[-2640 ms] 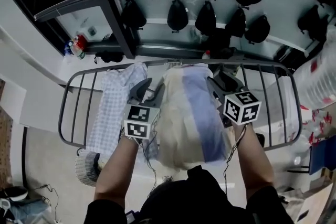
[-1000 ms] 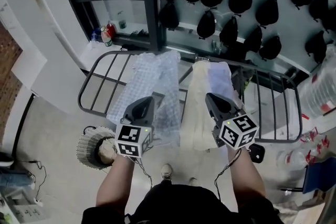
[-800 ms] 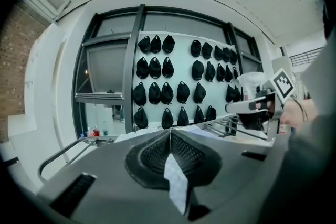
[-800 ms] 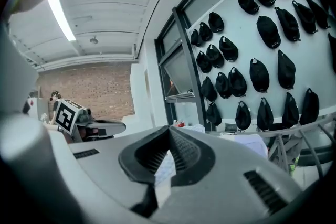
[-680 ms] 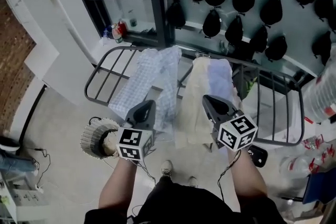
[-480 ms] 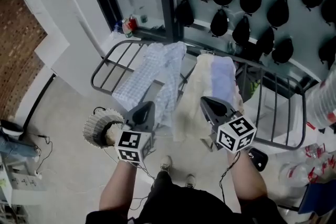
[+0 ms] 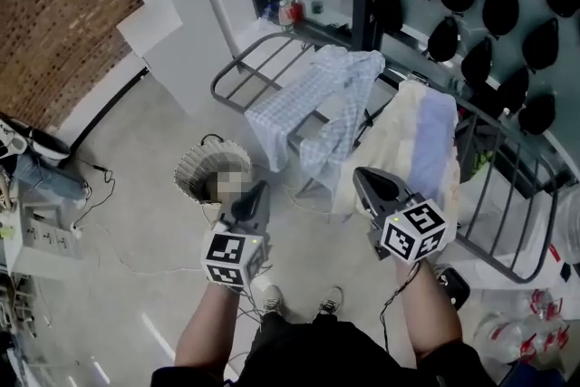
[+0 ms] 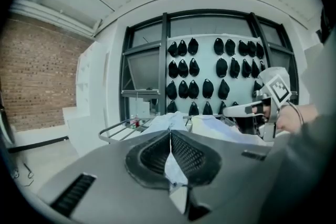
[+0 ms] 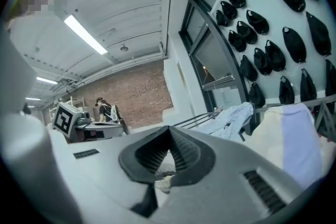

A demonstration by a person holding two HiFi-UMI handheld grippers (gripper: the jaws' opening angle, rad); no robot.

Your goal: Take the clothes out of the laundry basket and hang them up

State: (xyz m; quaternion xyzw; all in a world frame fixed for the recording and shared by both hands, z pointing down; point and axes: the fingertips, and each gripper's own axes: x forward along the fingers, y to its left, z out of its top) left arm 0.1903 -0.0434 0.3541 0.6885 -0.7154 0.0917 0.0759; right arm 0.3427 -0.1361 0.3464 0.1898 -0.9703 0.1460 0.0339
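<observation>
Swung off the rack (image 7: 217,86), the closed, empty left gripper (image 7: 257,191) and right gripper (image 7: 364,178) approach the centre-left laundry basket (image 7: 192,175), which shut jaws may tip, its contents unclear.

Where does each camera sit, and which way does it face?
Head view: on the person's head, steeply down onto the drying rack and laundry basket; forearms, left gripper, right gripper show.
Left gripper view: on that gripper, facing the rack and black bags; its shut jaws show.
Right gripper view: on that gripper, facing the brick wall; its shut jaws show.
Both gripper views share the checked shirt.
</observation>
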